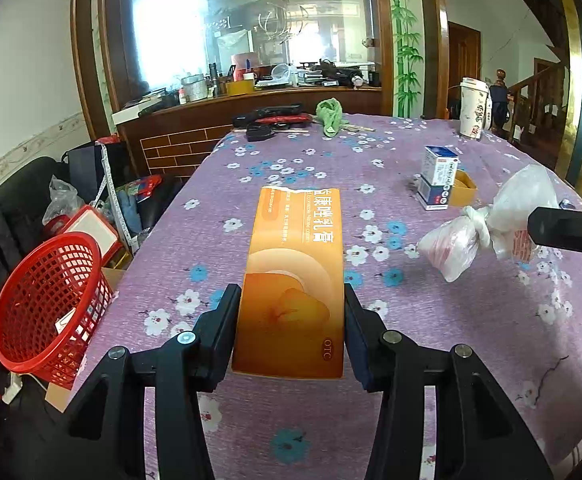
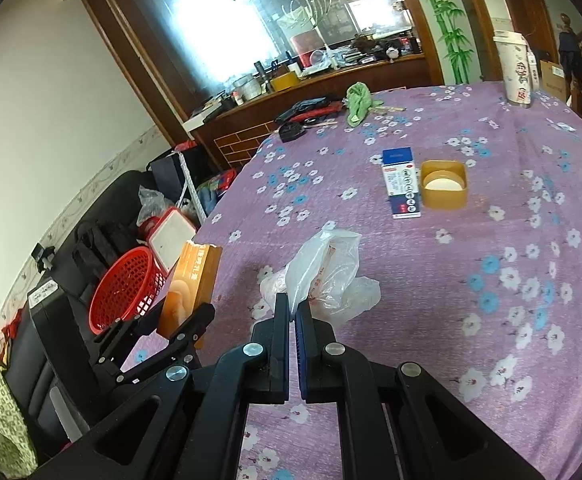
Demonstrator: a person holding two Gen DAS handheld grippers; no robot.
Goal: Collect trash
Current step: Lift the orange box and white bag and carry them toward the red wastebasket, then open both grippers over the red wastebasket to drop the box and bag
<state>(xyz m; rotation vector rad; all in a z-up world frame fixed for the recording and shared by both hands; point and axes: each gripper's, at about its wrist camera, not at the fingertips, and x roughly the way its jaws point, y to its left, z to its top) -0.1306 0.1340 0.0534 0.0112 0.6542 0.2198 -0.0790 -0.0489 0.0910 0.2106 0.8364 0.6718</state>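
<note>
Gripping an orange box (image 1: pixel 291 280), the left gripper (image 1: pixel 291 312) hangs near the table edge (image 1: pixel 163 232) (red basket (image 1: pixel 47 304) beyond); right gripper (image 2: pixel 292 312) pinches a plastic bag (image 2: pixel 327 276).

— How is the left gripper (image 1: pixel 291 300) being held?
— Tilted downward, jaws being kept partly apart, clamped.
— And the right gripper (image 2: pixel 292 308)?
— Angled downward too, jaws being pressed together.

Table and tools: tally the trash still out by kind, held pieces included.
Boxes: 2, orange box in the left tool, blue-white box on the table
Plastic bags: 1, bag in the right tool
Yellow tubs: 1, tub
Total: 4
</note>
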